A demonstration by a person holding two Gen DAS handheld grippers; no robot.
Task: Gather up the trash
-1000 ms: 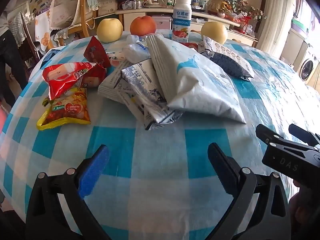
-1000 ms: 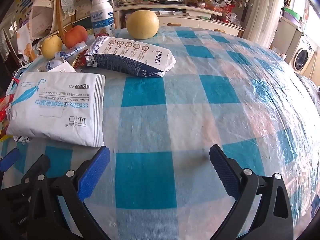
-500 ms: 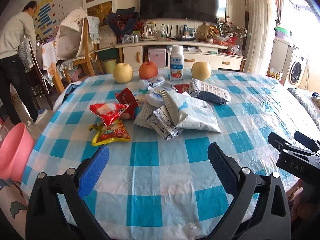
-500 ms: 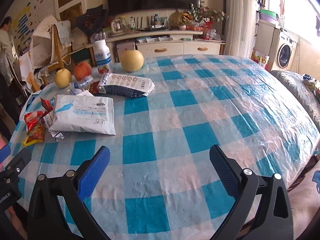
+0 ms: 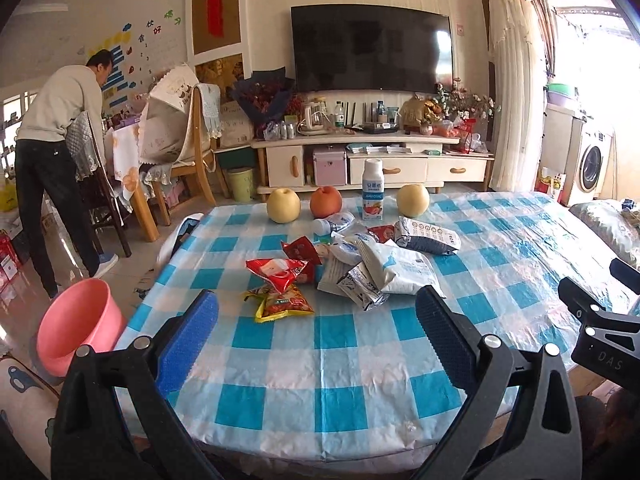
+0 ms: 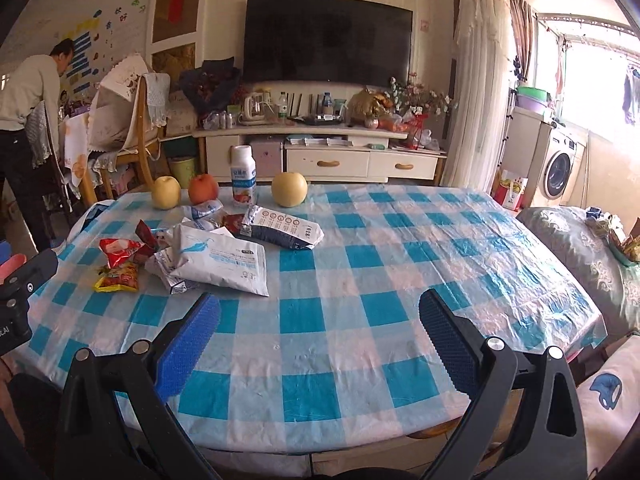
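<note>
Checkered blue-and-white surface [image 5: 360, 360] fills mid-frame. At lower left the pink bucket [image 5: 78, 320] stands on the floor, its inside hidden. Centre left, snack wrappers [image 5: 280, 276] and white pouches [image 5: 400, 268] overlap, print unreadable. Left claw [image 5: 316, 332] and right claw [image 6: 320, 332] hover released, empty.

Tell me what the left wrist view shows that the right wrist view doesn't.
Only the left view shows the pink bucket on the floor left of the table, and the right claw at its right edge. Only the right view shows the patterned cushion beside the table, and the left claw at its left edge. Both show the wrapper pile, three fruits, the bottle and the TV.
</note>
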